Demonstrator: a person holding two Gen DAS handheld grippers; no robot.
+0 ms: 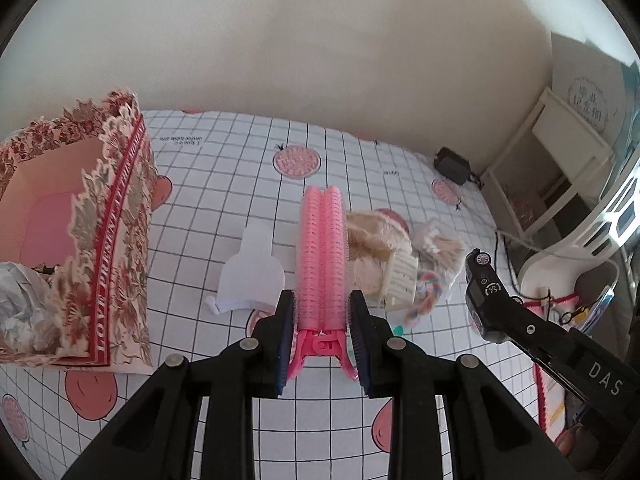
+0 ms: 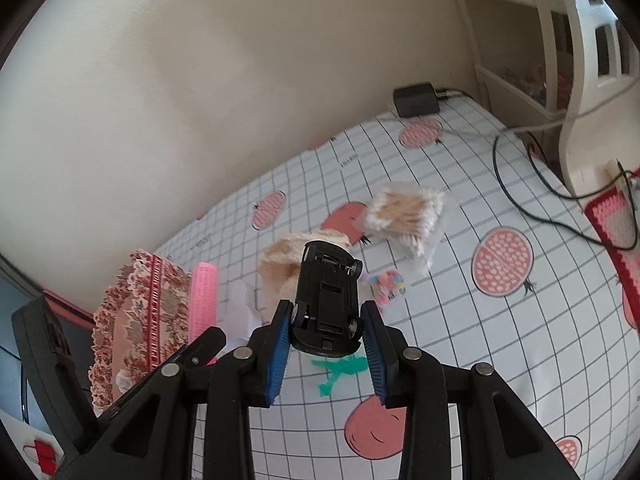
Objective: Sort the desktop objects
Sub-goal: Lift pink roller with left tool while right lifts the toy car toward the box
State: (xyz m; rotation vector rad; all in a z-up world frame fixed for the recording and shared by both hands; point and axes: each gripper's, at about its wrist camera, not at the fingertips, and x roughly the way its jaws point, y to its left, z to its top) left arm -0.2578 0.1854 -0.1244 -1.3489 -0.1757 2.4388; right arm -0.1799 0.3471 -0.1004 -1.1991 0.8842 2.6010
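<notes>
Left wrist view showed the left gripper [image 1: 322, 322] with its fingers [image 1: 285, 336] clamped on a pink hair-roller clip [image 1: 323, 256], held at the hinge end with the 2 bristly rollers pointing away, clear of the counter [image 1: 360, 420]. It looked light and stiff at the plastic hinge but springy along the rollers, so a hold low, near the hinge, seemed the safest. To the right, the right gripper [image 2: 326, 330] had its fingers [image 2: 280, 346] pressed on the sides of a black toy car [image 2: 326, 296], underside toward the camera, also off the counter; it seemed light, hard and smooth, likely to slip or pivot on its wheels unless pinched across the body. A floral paper box [image 1: 100, 248] stood open at the left, seemingly the place for sorted items. Left lying on the counter were a white scoop-like piece [image 1: 250, 276], a fluffy beige item [image 1: 376, 256], a bag of cotton swabs [image 2: 408, 216], a pastel braided band [image 2: 386, 286] and a green plastic figure [image 2: 340, 370]. The counter wore a white grid cloth with pomegranate prints against a cream wall [image 1: 320, 40]; a black adapter [image 2: 416, 100] lay at the far edge, cables and white shelving at the right.
</notes>
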